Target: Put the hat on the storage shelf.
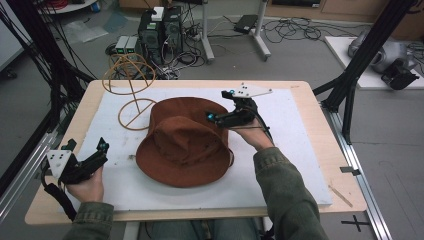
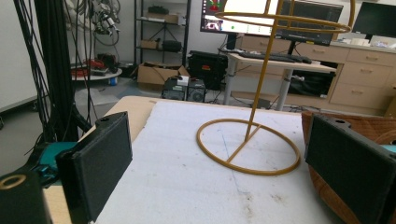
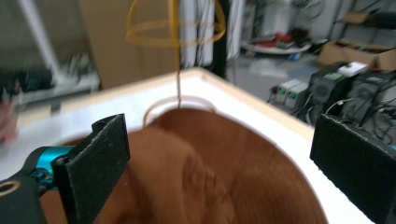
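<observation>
A wooden surface [image 1: 310, 107] carries a white foam sheet [image 1: 300, 165], and on the middle of that sheet lies a brown hat [image 1: 185, 145], crown up, its soft top dented and creased, its brim spread flat all round. Just behind the hat's left side stands a yellow wire stand [image 1: 131, 85], its ring base on the sheet and a wire cage on top of its stem. The right gripper [image 1: 220, 106] hovers at the hat's far right edge, jaws spread wide over the crown and gripping nothing. The left gripper [image 1: 86, 146] sits near the sheet's left edge, well apart from the hat, jaws wide open and empty
</observation>
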`<state>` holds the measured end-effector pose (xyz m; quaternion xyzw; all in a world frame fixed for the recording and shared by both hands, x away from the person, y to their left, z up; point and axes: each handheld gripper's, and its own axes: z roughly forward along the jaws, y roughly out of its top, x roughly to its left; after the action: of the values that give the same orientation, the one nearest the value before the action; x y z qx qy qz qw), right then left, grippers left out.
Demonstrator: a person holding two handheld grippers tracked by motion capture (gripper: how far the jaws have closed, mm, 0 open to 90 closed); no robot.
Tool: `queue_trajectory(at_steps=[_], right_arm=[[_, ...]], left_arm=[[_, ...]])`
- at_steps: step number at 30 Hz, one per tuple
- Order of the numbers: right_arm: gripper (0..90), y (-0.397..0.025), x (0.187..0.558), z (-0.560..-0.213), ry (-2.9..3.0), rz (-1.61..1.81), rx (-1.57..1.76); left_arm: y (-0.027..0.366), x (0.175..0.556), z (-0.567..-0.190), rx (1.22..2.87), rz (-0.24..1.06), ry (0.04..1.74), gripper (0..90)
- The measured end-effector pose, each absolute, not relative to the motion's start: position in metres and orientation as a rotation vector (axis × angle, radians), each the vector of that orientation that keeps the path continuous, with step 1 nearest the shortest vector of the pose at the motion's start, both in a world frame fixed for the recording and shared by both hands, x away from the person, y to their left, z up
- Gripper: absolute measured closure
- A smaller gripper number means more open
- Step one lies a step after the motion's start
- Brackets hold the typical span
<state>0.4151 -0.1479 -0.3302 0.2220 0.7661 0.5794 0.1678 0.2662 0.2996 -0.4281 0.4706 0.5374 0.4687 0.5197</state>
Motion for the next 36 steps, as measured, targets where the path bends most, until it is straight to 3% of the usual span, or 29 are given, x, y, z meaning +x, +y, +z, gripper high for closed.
queue_trajectory(at_steps=[9, 20, 21, 23, 24, 30, 32, 36], right_arm=[[5.7, -0.132, 0.417, -0.361, 2.516, 1.302, 0.372], [7.0, -0.112, 0.420, -0.393, 2.695, 0.982, 0.310], [17.9, -0.111, 0.422, -0.396, 2.705, 0.967, 0.310], [28.9, -0.111, 0.423, -0.396, 2.717, 0.959, 0.296], [28.9, -0.111, 0.423, -0.396, 2.717, 0.959, 0.296], [82.2, -0.112, 0.421, -0.392, 2.751, 0.917, 0.280], [87.1, -0.112, 0.419, -0.391, 2.723, 0.910, 0.279], [88.4, -0.112, 0.418, -0.391, 2.728, 0.906, 0.339]], left_arm=[[0.299, 0.267, -0.429, 1.130, 1.114, 1.289, 7.8], [0.298, 0.268, -0.430, 1.132, 1.103, 1.294, 7.8], [0.298, 0.268, -0.430, 1.132, 1.102, 1.295, 7.8], [0.298, 0.268, -0.430, 1.130, 1.102, 1.294, 7.8], [0.299, 0.267, -0.430, 1.129, 1.100, 1.294, 7.8], [0.299, 0.268, -0.431, 1.130, 1.094, 1.297, 7.8], [0.299, 0.268, -0.431, 1.130, 1.091, 1.296, 7.8], [0.300, 0.268, -0.432, 1.124, 1.090, 1.299, 7.9]])
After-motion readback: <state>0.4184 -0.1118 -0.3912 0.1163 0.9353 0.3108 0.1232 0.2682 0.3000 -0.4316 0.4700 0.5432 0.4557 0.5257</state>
